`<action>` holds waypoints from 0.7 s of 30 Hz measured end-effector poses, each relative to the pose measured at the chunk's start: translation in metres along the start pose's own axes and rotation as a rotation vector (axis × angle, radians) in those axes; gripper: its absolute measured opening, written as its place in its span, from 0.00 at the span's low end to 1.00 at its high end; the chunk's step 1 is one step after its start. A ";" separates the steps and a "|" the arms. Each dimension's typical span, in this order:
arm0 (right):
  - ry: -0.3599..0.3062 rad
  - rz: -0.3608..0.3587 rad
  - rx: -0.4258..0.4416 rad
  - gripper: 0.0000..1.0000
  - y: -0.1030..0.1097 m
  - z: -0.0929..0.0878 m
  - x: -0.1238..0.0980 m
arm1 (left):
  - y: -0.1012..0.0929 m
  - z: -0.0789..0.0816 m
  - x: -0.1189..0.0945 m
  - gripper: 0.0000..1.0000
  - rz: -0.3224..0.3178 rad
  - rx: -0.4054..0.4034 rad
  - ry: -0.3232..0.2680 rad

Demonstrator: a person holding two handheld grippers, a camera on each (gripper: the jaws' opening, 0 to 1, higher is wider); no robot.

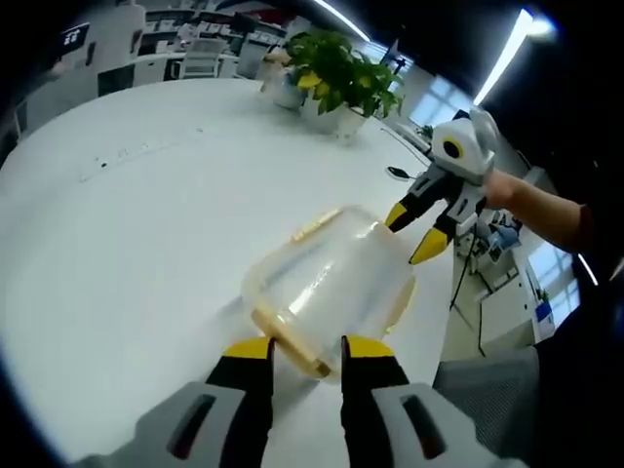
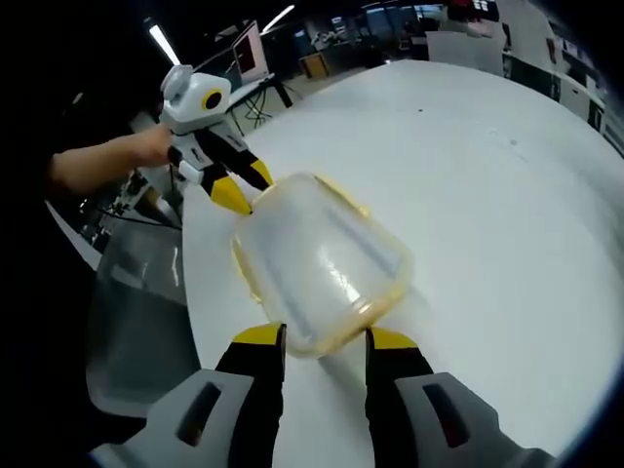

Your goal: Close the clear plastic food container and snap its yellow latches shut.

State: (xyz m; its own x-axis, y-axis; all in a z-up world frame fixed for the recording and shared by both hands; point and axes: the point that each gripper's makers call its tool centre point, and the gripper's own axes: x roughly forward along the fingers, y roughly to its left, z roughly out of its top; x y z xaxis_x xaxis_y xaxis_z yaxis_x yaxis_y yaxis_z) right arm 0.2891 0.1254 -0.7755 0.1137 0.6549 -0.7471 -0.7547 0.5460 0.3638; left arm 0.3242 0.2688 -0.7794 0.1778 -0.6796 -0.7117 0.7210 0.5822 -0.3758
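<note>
- clear plastic food container with yellow latches [image 1: 330,292], frame centre, on white desk [image 1: 127,244].
- left hand-held gripper [image 1: 304,353]: jaws parted, straddling near latch, nothing clamped.
- right hand-held gripper [image 2: 326,340]: likewise parted, empty.
- advice: press opposite latches evenly.

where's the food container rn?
The clear food container sits on the white table near its edge, between the two grippers: left gripper at one end, right gripper at the other.

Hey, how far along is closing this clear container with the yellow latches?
The lid looks seated on the clear container on the white table. In hand: the left gripper and right gripper sit open at opposite ends, jaws straddling the rim. Left: the latches; I cannot tell whether any are snapped.
</note>
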 end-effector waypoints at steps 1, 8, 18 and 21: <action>0.001 0.000 -0.001 0.29 0.000 0.000 0.000 | 0.000 0.000 0.000 0.20 0.000 -0.001 0.000; 0.025 -0.027 -0.022 0.29 0.000 0.001 0.000 | 0.000 0.000 0.000 0.20 0.016 0.009 0.003; 0.029 -0.037 -0.046 0.30 0.000 0.001 -0.001 | -0.001 0.003 0.000 0.21 0.067 0.055 0.014; 0.051 -0.093 -0.122 0.32 -0.002 0.004 -0.002 | 0.000 0.004 0.000 0.21 0.084 0.062 0.035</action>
State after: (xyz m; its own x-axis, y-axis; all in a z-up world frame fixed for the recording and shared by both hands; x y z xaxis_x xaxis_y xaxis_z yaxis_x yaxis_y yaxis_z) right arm 0.2930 0.1249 -0.7730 0.1563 0.5758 -0.8025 -0.8157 0.5334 0.2239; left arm 0.3268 0.2670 -0.7765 0.2163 -0.6127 -0.7601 0.7450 0.6068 -0.2772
